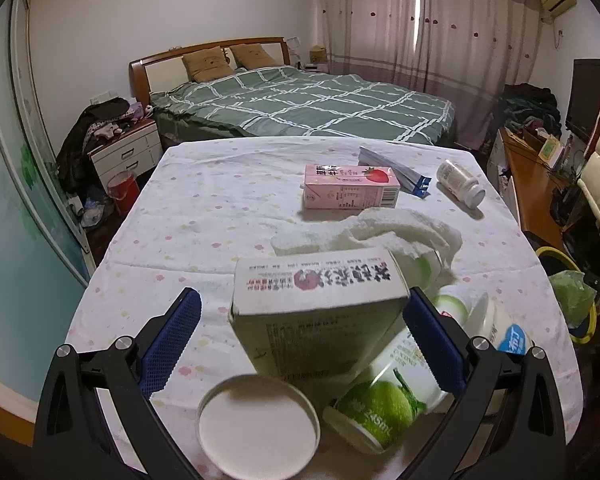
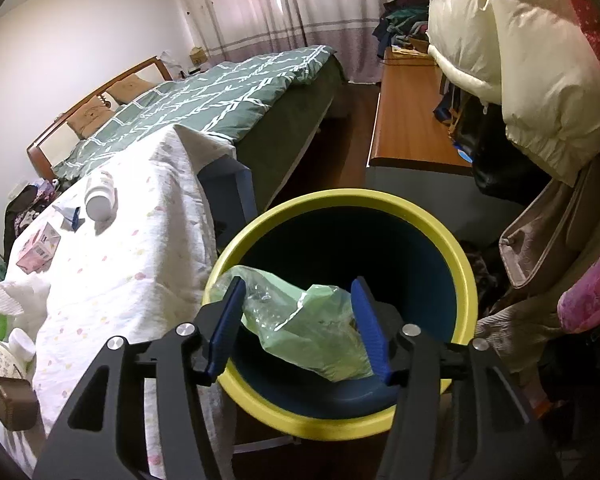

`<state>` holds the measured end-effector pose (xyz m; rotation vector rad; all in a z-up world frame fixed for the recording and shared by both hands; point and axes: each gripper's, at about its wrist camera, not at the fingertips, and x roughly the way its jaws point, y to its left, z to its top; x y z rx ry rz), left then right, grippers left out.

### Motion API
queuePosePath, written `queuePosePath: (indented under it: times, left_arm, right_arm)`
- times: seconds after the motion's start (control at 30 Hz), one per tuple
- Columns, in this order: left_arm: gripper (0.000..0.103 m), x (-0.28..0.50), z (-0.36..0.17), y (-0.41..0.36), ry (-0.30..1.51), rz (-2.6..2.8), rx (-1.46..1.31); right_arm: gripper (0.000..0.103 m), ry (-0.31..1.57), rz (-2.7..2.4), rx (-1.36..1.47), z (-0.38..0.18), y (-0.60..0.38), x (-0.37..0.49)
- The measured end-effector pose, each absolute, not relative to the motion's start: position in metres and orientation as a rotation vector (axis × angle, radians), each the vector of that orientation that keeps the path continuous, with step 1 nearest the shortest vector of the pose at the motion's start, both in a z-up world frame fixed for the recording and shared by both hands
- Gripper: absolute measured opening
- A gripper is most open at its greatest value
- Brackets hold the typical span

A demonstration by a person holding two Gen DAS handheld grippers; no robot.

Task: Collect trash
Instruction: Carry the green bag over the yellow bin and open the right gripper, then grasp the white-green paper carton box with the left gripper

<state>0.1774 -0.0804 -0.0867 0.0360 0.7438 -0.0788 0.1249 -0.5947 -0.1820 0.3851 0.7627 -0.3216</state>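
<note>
A: What does the left gripper (image 1: 300, 340) do at the table?

B: Its jaws stand wide open. A pale carton (image 1: 316, 300) with a red fruit print lies between the blue pads. The right pad seems to be at the carton's corner, the left pad is clearly apart from it, so nothing is gripped.

A: What other trash is near it?

B: Just beside the carton lies a green-printed cup (image 1: 384, 400) on its side, and a round white lid (image 1: 258, 424) is in front. A white towel (image 1: 384, 232) is crumpled behind the carton. Farther on the flowered tablecloth (image 1: 204, 208) lie a pink strawberry milk box (image 1: 350, 192), a blue-and-white packet (image 1: 400, 172) and a small white bottle (image 1: 460, 182) on its side.

A: And the right gripper (image 2: 304, 328)?

B: It hangs above the yellow-rimmed trash bin (image 2: 452, 248), which stands beside the table. The jaws are about half open and they hold nothing. Below them, inside the bin, lies a crumpled green plastic bag (image 2: 304, 320). I cannot tell if the pads touch it.

A: What is around the bin?

B: A wooden desk (image 2: 412, 120) is behind it, and a bed with a green checked cover (image 2: 204, 96) is farther back.
</note>
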Motion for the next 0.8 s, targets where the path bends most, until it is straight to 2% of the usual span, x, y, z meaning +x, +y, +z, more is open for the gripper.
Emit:
queuePosePath:
  times: [0.27,0.47,0.7,0.73,0.8]
  left_arm:
    - [0.099,0.184,-0.090,-0.084,0.753,-0.076,0.042]
    - [0.098,0.185,-0.092,-0.085,0.752,-0.069,0.050]
    - [0.079,0.189,-0.094,-0.087,0.757,-0.074,0.059]
    - [0.073,0.190,-0.095,-0.087,0.759,-0.078,0.057]
    - [0.073,0.190,-0.096,-0.087,0.758,-0.081,0.055]
  right_arm:
    - [0.061,0.664,-0.320,0.387,-0.147,-0.591,0.100]
    - [0.063,0.641,-0.325,0.376,-0.137,-0.590,0.090]
    - [0.063,0.650,-0.307,0.374,-0.142,-0.585,0.090]
    - [0.063,0.653,-0.303,0.374,-0.143,-0.585,0.090]
    - [0.063,0.654,-0.299,0.373,-0.143,-0.583,0.090]
